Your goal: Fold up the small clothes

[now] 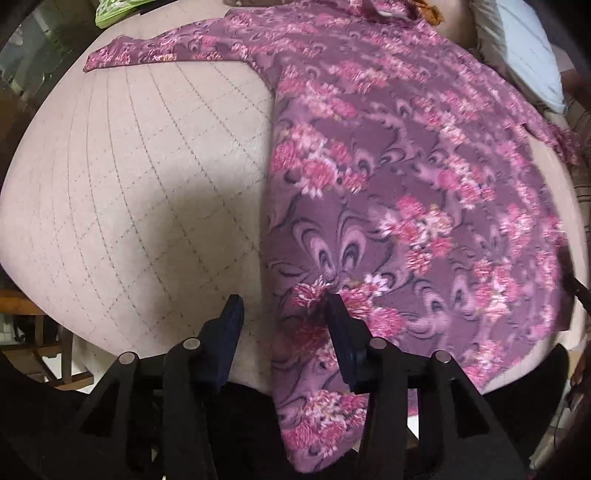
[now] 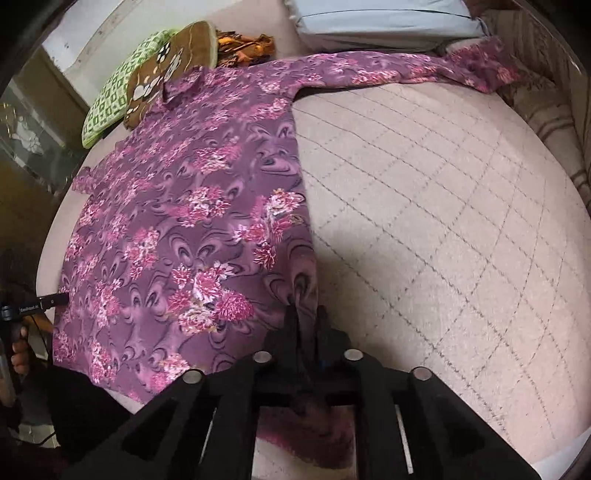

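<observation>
nearest, left tool (image 1: pixel 282 306) spread wide, nothing between the fingers, straddling the left edge of the purple floral shirt (image 1: pixel 388 184) near its hem. right tool (image 2: pixel 306 314) pinched closed on the shirt's right edge, cloth caught between the fingers. beyond, shirt laid flat on the quilted bed (image 2: pixel 443 221), sleeves stretched out to both sides. farthest, green cushion (image 2: pixel 110 107), brown cushion (image 2: pixel 166 62), orange cloth (image 2: pixel 243 46) and pale blue pillow (image 2: pixel 384 26) by the collar.
</observation>
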